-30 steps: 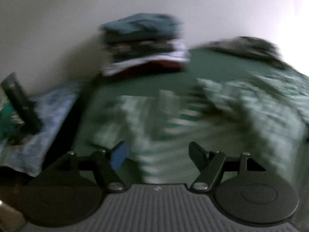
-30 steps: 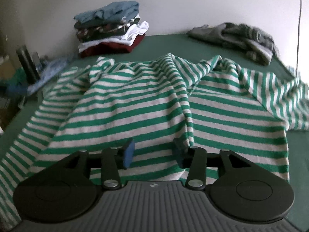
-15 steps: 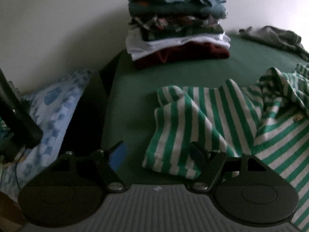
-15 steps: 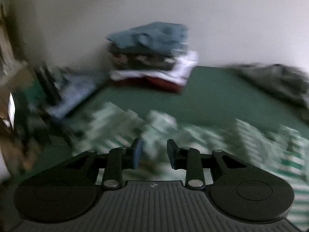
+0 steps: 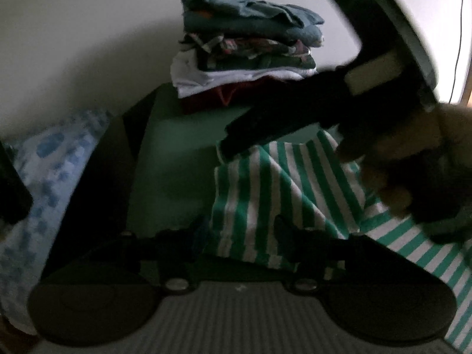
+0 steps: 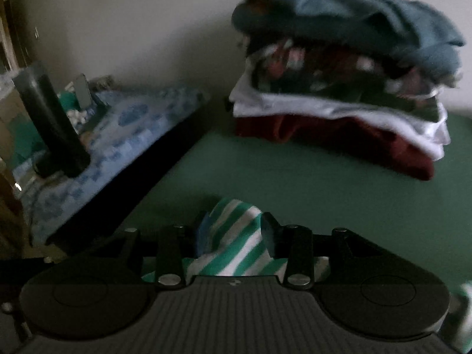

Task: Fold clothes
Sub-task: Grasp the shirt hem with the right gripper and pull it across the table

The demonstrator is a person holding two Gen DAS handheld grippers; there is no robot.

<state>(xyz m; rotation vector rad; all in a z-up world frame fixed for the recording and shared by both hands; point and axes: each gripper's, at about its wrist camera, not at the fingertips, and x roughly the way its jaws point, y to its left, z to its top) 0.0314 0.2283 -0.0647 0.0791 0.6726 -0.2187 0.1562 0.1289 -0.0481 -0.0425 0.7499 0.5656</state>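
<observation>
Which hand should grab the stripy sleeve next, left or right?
Probably either. The right gripper has a fold of the green-and-white striped shirt between its open fingers; the left gripper is open around the sleeve's end. Neither looks closed yet.

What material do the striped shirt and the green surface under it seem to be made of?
The striped shirt looks like soft knit cotton, matte: it drapes and folds limply, with the stripes bending along the folds. The green surface looks like a matte woven sheet or cover, smooth and without shine; the dim light leaves the exact fabric open.
</observation>
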